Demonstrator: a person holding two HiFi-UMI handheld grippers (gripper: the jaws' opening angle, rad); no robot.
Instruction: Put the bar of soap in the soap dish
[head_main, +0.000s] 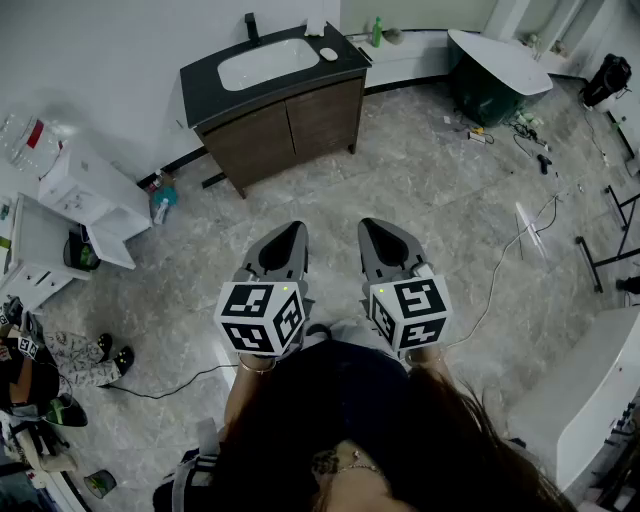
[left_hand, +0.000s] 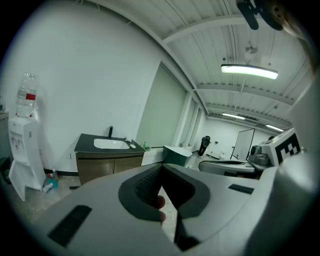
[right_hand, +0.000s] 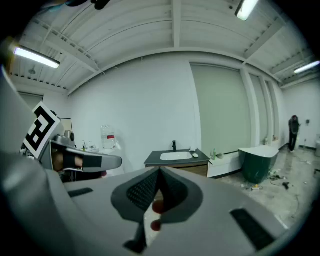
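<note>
Waiting well short of the soap

The left gripper (left_hand: 161, 170) is clenched on nothing. Far ahead of both grippers, what is judged the bar of soap (head_main: 328, 53), a small white oval, is seen on the vanity (head_main: 205, 80) beside the basin (head_main: 265, 65). The right gripper (right_hand: 160, 172) is likewise closed and empty. Light, hard, slippery handling is expected; the long sides should be pinched.

Cabinet (head_main: 290, 125) against back wall; basin (head_main: 268, 63) in its surface, tap (head_main: 251, 25) behind basin. Tub (head_main: 495, 65) to right, bottle (head_main: 376, 32) between cabinet and tub, dispenser (head_main: 95, 195) to left. In front, well apart: left gripper (head_main: 292, 232) beside right gripper (head_main: 374, 230).
</note>
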